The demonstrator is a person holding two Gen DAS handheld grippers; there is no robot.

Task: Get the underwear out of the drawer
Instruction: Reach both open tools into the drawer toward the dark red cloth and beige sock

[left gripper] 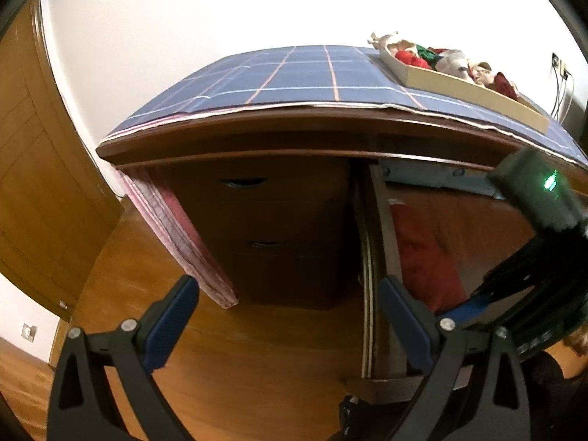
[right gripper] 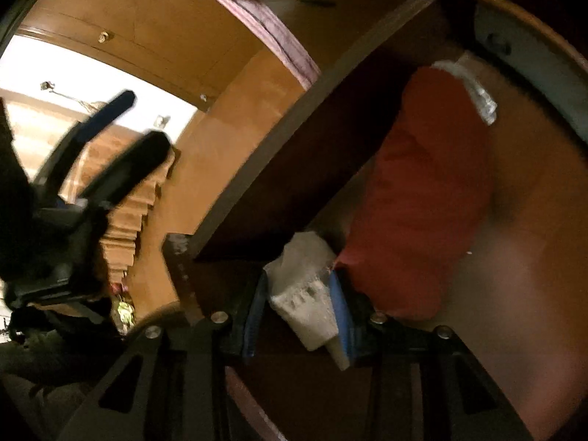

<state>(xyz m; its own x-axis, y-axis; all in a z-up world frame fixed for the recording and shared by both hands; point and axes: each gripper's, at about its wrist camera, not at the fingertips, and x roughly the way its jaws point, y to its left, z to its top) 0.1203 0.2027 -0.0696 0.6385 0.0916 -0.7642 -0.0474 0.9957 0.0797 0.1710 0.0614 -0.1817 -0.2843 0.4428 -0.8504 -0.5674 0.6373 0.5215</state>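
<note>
An open wooden drawer (left gripper: 386, 228) under the desk top holds red underwear (right gripper: 422, 191) with a white waistband (right gripper: 305, 294). In the right wrist view my right gripper (right gripper: 297, 316) reaches down into the drawer, and its blue pads (right gripper: 341, 312) are closed on the white waistband at the near end of the garment. The left wrist view shows the red underwear (left gripper: 422, 257) inside the drawer, with the right gripper's body (left gripper: 533, 228) above it. My left gripper (left gripper: 290, 316) is open and holds nothing, out over the floor to the left of the drawer's side wall.
The desk top carries a blue checked cloth (left gripper: 294, 73) and a shallow tray (left gripper: 477, 92) with several garments. A cabinet with closed drawers (left gripper: 257, 220) stands under the desk to the left. A pink cloth edge (left gripper: 176, 228) hangs down. A wooden door (left gripper: 36, 183) is at far left.
</note>
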